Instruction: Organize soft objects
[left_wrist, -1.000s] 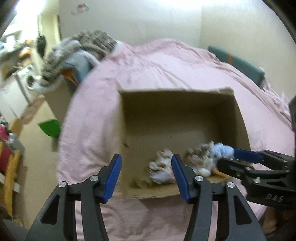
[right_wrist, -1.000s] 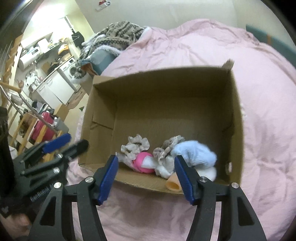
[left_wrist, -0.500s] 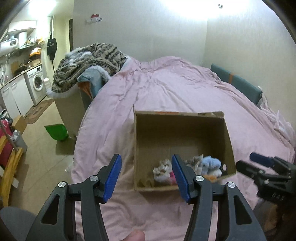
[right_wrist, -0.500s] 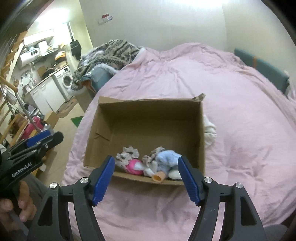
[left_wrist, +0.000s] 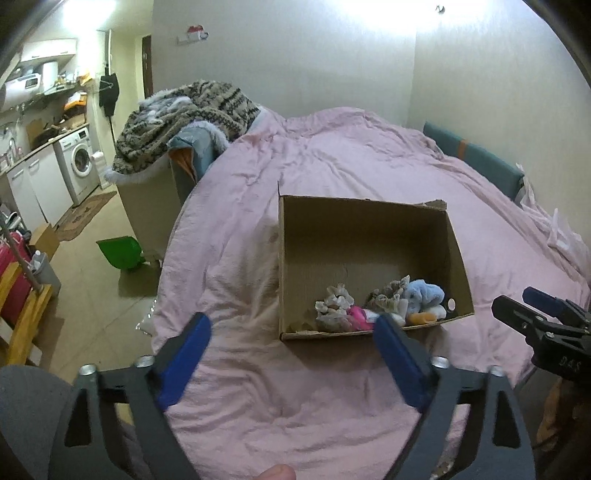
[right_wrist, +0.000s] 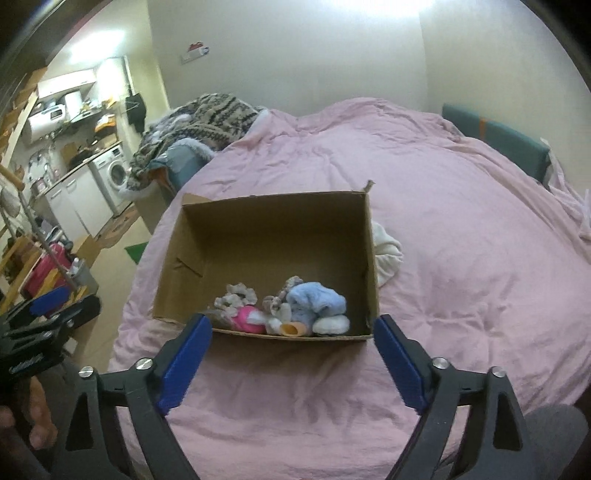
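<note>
Both hand-held grippers, left (left_wrist: 291, 354) and right (right_wrist: 291, 352), have pulled back, released and empty. Soft toys (right_wrist: 284, 308) fill the cardboard box (right_wrist: 184, 236) at frame centre; a white cloth (right_wrist: 386, 254), possibly unsorted, remains on the bed (right_wrist: 461, 240).

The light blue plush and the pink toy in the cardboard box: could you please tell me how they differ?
The light blue plush is the larger and lies toward the right wall of the cardboard box; the pink toy is smaller, brighter, and sits left of it. Both rest against the box's near wall.
</note>
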